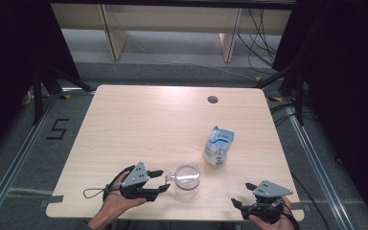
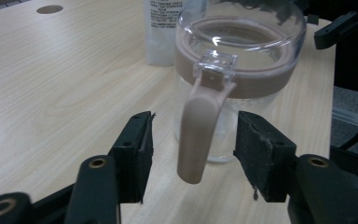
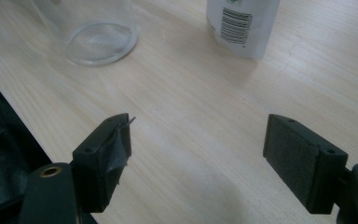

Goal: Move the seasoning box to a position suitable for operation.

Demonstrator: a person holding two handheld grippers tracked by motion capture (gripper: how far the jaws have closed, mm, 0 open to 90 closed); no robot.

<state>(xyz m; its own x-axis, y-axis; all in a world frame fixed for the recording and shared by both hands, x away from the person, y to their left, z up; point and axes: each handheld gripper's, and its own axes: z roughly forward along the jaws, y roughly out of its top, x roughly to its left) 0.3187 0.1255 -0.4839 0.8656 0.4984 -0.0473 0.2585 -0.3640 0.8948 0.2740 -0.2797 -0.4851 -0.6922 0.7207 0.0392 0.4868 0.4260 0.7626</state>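
From above, my left fingers (image 1: 159, 180) gape around the jug (image 1: 187, 179) handle at the near edge of the surface (image 1: 139, 120). Along my left fingers, the handle (image 2: 196, 135) hangs untouched between them; I should centre before squeezing. My right fingers (image 3: 198, 154) stand wide, empty.

Each hand is seen bare, with no sleeve in sight. The left gripper (image 1: 161, 180) and the right gripper (image 1: 238, 203) are built of black parts, each topped by a grey three-cornered plate dotted with small screws. Brass-coloured rivets are set in the black jaw arms, and the pads (image 2: 261, 161) appear frayed at the edges. A thin black cable (image 1: 95, 193) is looped at the near left.
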